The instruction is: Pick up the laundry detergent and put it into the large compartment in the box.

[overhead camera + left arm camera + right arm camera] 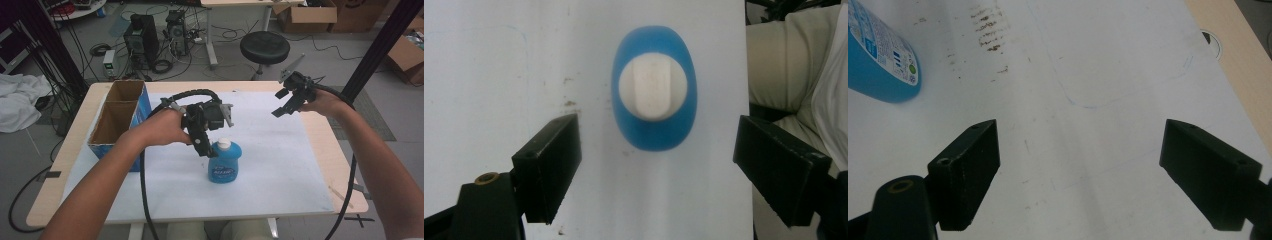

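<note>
A blue bottle with a white cap stands upright near the middle of the white sheet on the table. The left gripper hangs right above the bottle, at about 10 o'clock from its cap. In the left gripper view, its jaws are wide apart and hold nothing, and the bottle sits between them, a bit farther on. The right gripper is up in the air, well apart from the bottle, at about 1 o'clock from it. Its jaws are wide apart too, and empty. A brown box with blue sides stands at 10 o'clock on the table.
</note>
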`<state>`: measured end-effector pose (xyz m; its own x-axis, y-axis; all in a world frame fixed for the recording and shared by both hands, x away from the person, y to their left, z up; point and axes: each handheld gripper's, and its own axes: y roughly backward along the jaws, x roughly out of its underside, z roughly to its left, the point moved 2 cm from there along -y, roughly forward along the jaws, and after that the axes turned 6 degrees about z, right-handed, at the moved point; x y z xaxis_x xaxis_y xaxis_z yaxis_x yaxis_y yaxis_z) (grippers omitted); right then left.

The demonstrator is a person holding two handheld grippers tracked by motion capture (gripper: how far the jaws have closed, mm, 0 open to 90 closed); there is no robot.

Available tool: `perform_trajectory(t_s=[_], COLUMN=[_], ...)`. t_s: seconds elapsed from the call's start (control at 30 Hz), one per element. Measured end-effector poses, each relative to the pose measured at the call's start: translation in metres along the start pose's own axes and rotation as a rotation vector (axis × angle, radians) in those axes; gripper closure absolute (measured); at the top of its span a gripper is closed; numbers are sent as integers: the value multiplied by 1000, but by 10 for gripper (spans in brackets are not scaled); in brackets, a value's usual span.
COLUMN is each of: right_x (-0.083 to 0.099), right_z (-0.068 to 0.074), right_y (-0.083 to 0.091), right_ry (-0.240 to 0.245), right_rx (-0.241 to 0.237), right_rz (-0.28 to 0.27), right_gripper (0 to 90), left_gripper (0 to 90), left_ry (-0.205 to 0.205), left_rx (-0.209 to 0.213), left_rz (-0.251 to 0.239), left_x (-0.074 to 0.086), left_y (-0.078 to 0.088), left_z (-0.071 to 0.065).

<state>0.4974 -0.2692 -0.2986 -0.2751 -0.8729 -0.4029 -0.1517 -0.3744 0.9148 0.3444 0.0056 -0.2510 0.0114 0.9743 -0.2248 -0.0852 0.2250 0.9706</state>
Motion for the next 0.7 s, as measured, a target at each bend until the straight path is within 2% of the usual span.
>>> perform_trajectory(t_s=[0.43, 0.7], right_x=[1, 0], right_z=[0, 0], right_y=[2, 1], right_ry=[-6, 0], right_rx=[2, 0], right_rz=[-3, -3], right_gripper=[160, 161], left_gripper=[198, 198], left_ry=[-31, -22], left_rx=[17, 24], left_rz=[22, 38], left_x=[-13, -20], left_y=[-13, -22], left_z=[0, 1])
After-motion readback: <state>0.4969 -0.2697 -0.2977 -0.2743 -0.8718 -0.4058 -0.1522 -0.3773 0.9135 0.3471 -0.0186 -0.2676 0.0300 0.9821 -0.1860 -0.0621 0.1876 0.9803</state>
